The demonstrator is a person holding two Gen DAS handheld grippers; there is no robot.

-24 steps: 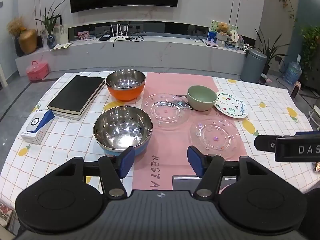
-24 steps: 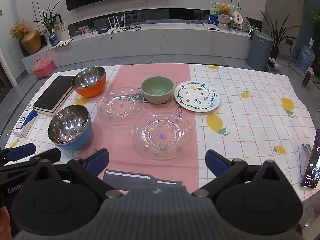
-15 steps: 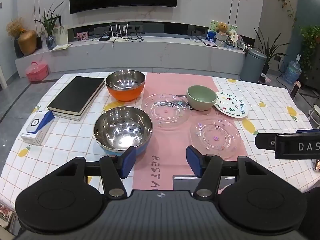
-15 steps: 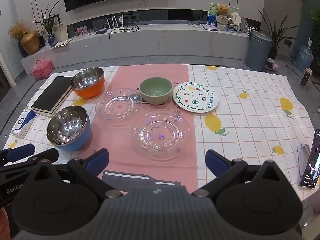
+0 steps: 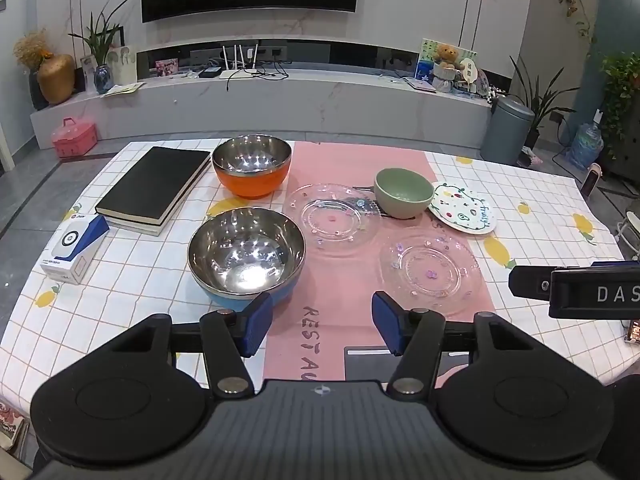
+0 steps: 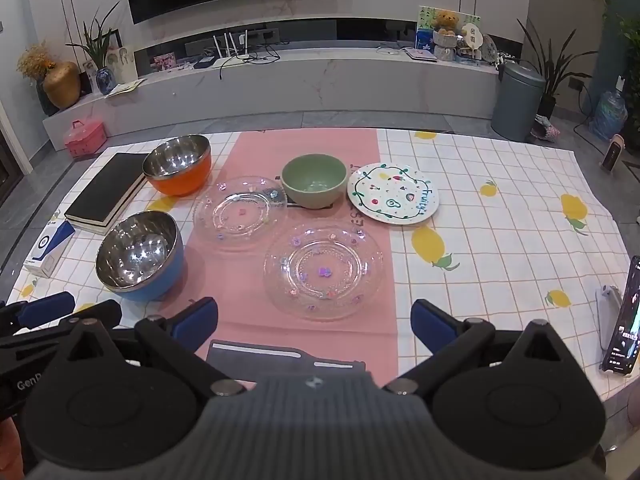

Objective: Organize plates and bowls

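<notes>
Ahead of both grippers, on the table's pink runner (image 6: 320, 148), lie the six pieces I must sort, none yet stacked. I hold the left gripper (image 5: 322, 326) with its jaws spread and nothing between them; the right gripper (image 6: 314, 322) is likewise wide and empty, pitched down toward the cloth.

Left group: the blue-walled steel bowl (image 5: 246, 256) sits just beyond the left-hand blue pad (image 5: 256, 326), slightly left of the jaw gap. Farther along the same line stands the orange-walled steel bowl (image 5: 252, 170), beside a black book (image 5: 154, 182).

Right group: the near clear plate (image 6: 323, 270) lies directly ahead of the right gripper, centred between its pads. The far clear plate (image 6: 239, 214) lies beyond it to the left, the green bowl (image 6: 313, 186) behind and between the two, its wall close against the far plate's rim. The painted plate (image 6: 393, 199) rests just right of the green bowl, on the checked cloth.

Governing relation, as I judge it: each hand already faces its own class of ware. Bowls fall to the left hand, plates to the right, so neither arm need cross. The round plates offer no long axis; I expect a rim grip at the nearest edge to serve.
</notes>
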